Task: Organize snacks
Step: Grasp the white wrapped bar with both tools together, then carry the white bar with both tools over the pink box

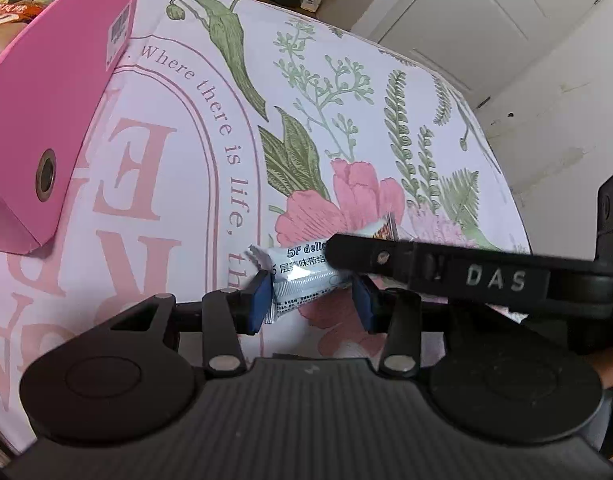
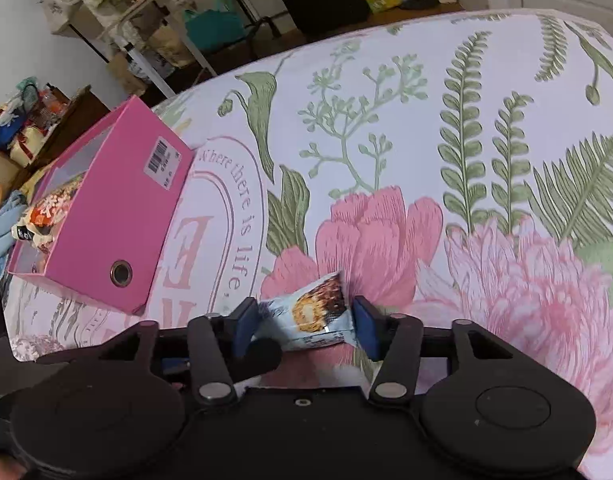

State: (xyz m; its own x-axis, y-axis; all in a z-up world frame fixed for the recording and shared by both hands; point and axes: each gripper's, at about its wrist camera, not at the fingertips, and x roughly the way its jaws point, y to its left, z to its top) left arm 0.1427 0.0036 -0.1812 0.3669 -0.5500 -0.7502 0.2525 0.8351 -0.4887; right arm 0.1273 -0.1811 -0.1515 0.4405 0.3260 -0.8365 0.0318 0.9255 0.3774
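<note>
**One wafer packet between two tools**

The left tool (image 1: 312, 302) is clenched on a small white snack packet (image 1: 302, 280). Its two blue pads (image 1: 258, 300) press against the packet's opposite sides, and the packet sits just above the flowered cloth (image 1: 178, 184) that covers the bench. The right tool (image 2: 304, 326) straddles the same packet from the other side. One of its black fingers crosses over the packet in the left wrist view and hides the middle of the print. In the right wrist view the packet's picture end lies between that tool's pads. One pad touches or nearly touches the wrapper and the other seems to stand a sliver clear, so this tool looks released rather than gripping, though the blur makes that hard to be sure of. A rounded black fingertip of the left tool covers the packet's lower left corner there.

Further out, to the left and well apart from the packet, one pink cardboard box (image 2: 106, 216) stands on the cloth. It has one metal eyelet (image 2: 121, 273) and one barcode label (image 2: 162, 160). Snack bags (image 2: 54, 208) lie inside. The box wall cuts them off, so only one patterned bag can be counted with confidence.

Count: two tools, one packet, one box.
</note>
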